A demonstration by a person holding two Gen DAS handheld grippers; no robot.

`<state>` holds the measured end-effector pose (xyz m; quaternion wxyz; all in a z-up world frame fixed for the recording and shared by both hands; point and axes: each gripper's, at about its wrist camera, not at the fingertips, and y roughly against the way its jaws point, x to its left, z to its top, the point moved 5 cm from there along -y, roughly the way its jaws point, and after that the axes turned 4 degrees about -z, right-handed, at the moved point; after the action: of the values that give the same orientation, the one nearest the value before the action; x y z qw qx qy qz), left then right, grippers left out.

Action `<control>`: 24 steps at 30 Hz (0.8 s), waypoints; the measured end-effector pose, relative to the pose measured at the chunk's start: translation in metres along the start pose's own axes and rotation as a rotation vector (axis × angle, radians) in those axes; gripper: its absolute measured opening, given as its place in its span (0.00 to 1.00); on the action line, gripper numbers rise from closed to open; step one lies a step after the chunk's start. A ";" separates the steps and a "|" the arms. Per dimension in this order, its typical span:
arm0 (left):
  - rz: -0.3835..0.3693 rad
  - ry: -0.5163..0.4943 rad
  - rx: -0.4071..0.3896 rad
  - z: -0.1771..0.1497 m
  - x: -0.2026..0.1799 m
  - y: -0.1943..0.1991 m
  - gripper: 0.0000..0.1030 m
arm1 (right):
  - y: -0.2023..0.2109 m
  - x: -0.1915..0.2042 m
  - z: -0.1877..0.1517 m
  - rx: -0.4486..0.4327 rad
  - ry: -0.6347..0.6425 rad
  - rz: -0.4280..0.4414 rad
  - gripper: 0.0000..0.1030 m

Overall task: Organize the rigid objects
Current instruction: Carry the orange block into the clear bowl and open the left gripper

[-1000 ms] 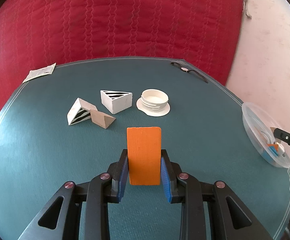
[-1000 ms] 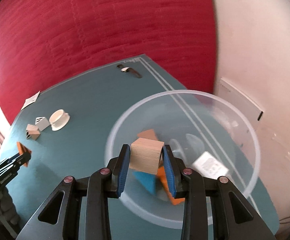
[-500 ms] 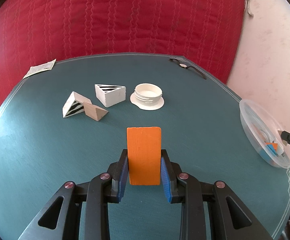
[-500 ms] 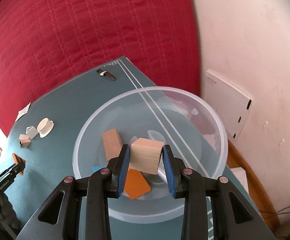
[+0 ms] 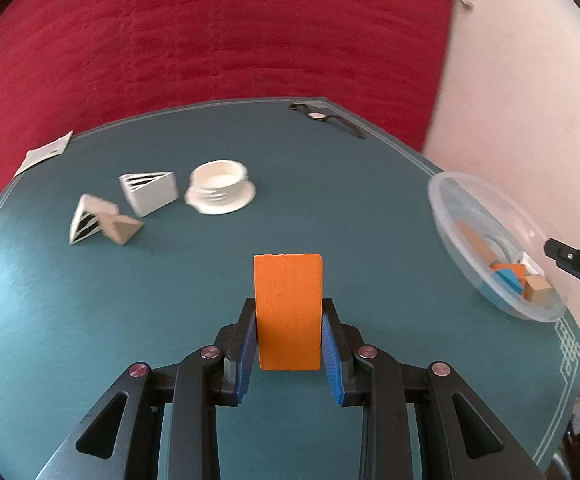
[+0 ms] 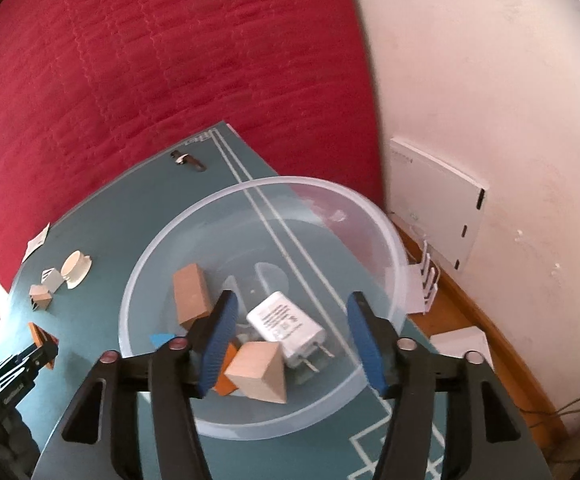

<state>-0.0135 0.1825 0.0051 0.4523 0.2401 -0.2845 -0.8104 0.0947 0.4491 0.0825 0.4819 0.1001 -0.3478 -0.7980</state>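
Observation:
My left gripper (image 5: 289,322) is shut on an upright orange block (image 5: 288,310) above the teal table. The clear plastic bowl (image 5: 446,216) sits at the table's right edge. In the right wrist view my right gripper (image 6: 290,320) hangs over the bowl (image 6: 246,196) with its jaws opening. The pale wooden cube (image 6: 256,376) lies loose in the bowl below them, touching neither pad. Beside it lie a white plug adapter (image 6: 284,326), a brown block (image 6: 190,294), an orange piece (image 6: 226,384) and a blue piece (image 6: 160,338).
On the table's far left lie two striped white wedges (image 5: 150,194) (image 5: 84,226), a tan wedge (image 5: 124,228) and a white ring-shaped cap (image 5: 220,192). A wristwatch (image 5: 326,120) and a paper slip (image 5: 46,154) lie at the back edge. A white panel (image 6: 436,216) leans on the wall.
My right gripper has opened and the wooden cube has dropped into the bowl. The left gripper has shifted with the orange block, so the bowl shows more fully at the right.

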 end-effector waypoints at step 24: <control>-0.170 -0.175 -0.018 0.042 -0.116 -0.012 0.30 | 0.010 -0.008 0.005 -0.092 -0.017 -0.014 0.65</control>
<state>0.0076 0.2989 0.0423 0.3574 0.1878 -0.2942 -0.8663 0.1032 0.4552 0.0914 0.4777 0.0735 -0.3138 -0.8173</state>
